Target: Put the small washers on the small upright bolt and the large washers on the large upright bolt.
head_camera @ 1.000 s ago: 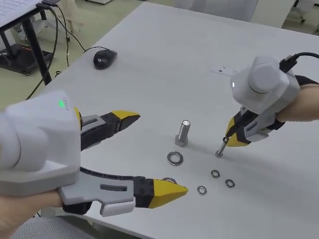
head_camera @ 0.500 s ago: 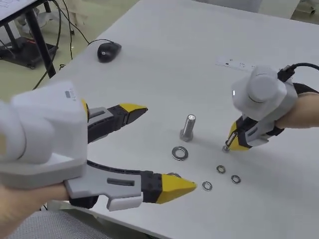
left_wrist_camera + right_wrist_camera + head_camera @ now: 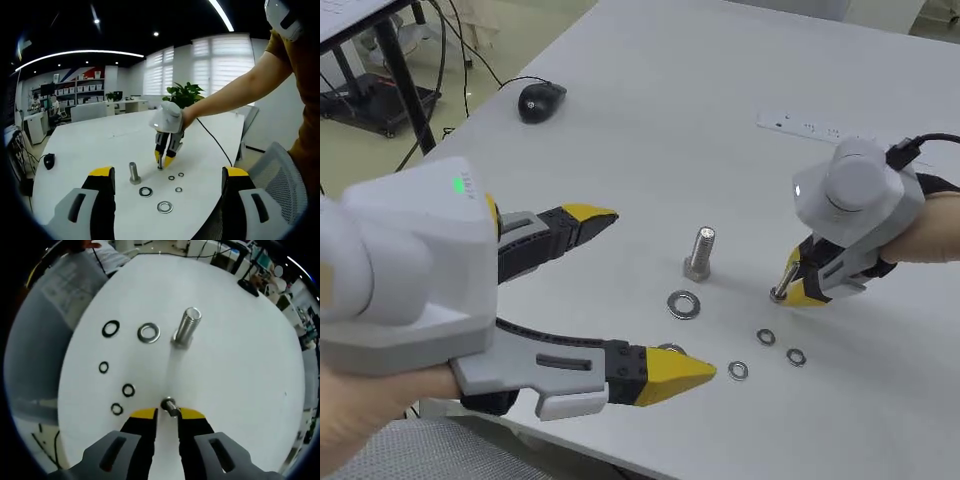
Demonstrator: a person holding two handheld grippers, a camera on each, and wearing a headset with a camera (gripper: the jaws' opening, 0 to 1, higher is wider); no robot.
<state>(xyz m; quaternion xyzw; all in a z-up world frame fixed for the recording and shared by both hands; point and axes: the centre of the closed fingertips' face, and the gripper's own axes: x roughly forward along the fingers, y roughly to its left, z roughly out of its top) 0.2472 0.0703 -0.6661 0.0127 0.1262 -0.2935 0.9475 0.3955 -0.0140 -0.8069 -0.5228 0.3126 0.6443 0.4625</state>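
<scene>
The large bolt (image 3: 700, 253) stands upright on the white table (image 3: 650, 140). My right gripper (image 3: 795, 293) is shut on the small bolt (image 3: 783, 283), which leans with its head on the table just right of the large bolt; between the yellow tips (image 3: 169, 415) the small bolt (image 3: 169, 404) shows. Three small washers (image 3: 766, 337) lie loose in front of it. One large washer (image 3: 683, 304) lies before the large bolt, and a second large washer (image 3: 667, 350) is partly hidden by my left gripper (image 3: 664, 293), which hovers open at the near left with nothing in it.
A black mouse (image 3: 540, 101) lies at the far left of the table and a pale strip (image 3: 810, 128) at the far right. The near table edge runs under my left gripper. An office chair (image 3: 280, 170) stands by the table.
The head camera has shifted a little. My right gripper keeps hold of the small bolt at about the same spot beside the large bolt. My left gripper stays open.
</scene>
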